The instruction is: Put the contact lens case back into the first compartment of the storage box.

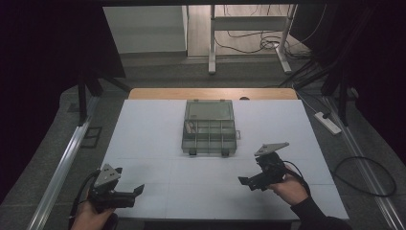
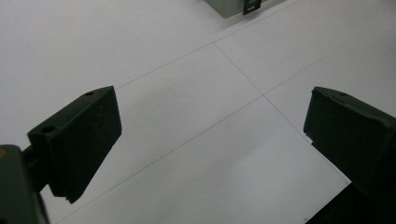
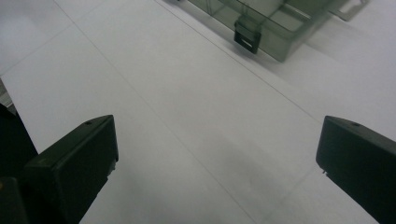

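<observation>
So the biggest thing here is the white table [image 1: 153, 129], a flat top with thin seam lines crossing it, plus a strip of wood along its far edge. Sitting toward the far middle is a clear compartment organizer box [image 1: 209, 127], lid flipped open and leaning back, dividers visible inside, two dark latches on the near edge. Something small sits in the far left compartment, can't tell what. In the right gripper view the box [image 3: 275, 23] shows up at the top with one latch facing the camera; the left gripper view just catches a corner of it [image 2: 233, 5].

The left gripper [image 1: 136, 191] is down at the near left corner of the table, held in a hand [image 1: 91, 215], jaws spread wide with nothing between them, only bare table. The right gripper [image 1: 246, 182] is at the near right, in the other hand [image 1: 287, 189], also spread wide and empty. Both are well apart from the box, and a cable trails from each.
</observation>
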Demonstrator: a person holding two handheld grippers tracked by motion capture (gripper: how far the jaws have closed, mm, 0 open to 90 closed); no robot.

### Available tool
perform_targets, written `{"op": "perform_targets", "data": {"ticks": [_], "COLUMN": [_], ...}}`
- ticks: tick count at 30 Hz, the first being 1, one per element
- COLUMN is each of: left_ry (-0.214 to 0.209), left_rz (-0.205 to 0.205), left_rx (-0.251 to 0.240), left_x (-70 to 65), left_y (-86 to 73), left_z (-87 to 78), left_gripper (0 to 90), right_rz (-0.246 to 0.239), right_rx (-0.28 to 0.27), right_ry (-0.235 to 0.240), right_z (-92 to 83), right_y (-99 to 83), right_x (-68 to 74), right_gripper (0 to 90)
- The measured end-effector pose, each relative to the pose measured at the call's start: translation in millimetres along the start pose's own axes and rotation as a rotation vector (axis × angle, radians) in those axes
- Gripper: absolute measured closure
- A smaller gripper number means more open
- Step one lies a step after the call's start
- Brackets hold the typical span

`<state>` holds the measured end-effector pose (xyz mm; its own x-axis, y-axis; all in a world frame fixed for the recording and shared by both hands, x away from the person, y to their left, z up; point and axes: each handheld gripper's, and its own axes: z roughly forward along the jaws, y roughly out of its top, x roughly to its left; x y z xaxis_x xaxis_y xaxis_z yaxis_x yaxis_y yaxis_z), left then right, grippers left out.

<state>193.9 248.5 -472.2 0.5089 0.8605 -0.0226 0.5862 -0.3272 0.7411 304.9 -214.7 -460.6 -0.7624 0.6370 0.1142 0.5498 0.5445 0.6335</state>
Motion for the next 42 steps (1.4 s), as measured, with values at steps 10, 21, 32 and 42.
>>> {"op": "perform_targets", "data": {"ticks": [10, 21, 32, 42], "left_ry": [0.001, 0.002, 0.004, 0.002], "left_rz": [0.0, 0.0, -0.001, 0.002], "left_rx": [-0.001, 0.0, -0.002, -0.004], "left_x": [0.0, -0.2, -0.2, -0.9], "left_y": [-0.1, -0.1, -0.5, 0.0], "left_z": [-0.2, -0.2, -0.7, -0.8], "left_gripper": [4.0, 4.0, 4.0, 4.0], "right_rz": [0.036, 0.09, 0.134, 0.167], "right_rx": [-0.012, -0.032, -0.039, -0.034], "right_ry": [-0.034, -0.091, -0.15, -0.206], "right_z": [-18.1, -40.9, -57.4, -68.9], "right_y": [-18.5, -44.9, -67.6, -83.2], "right_x": [-5.0, -10.1, -11.5, -12.2], "right_gripper": [0.0, 0.0, 0.0, 0.0]}}
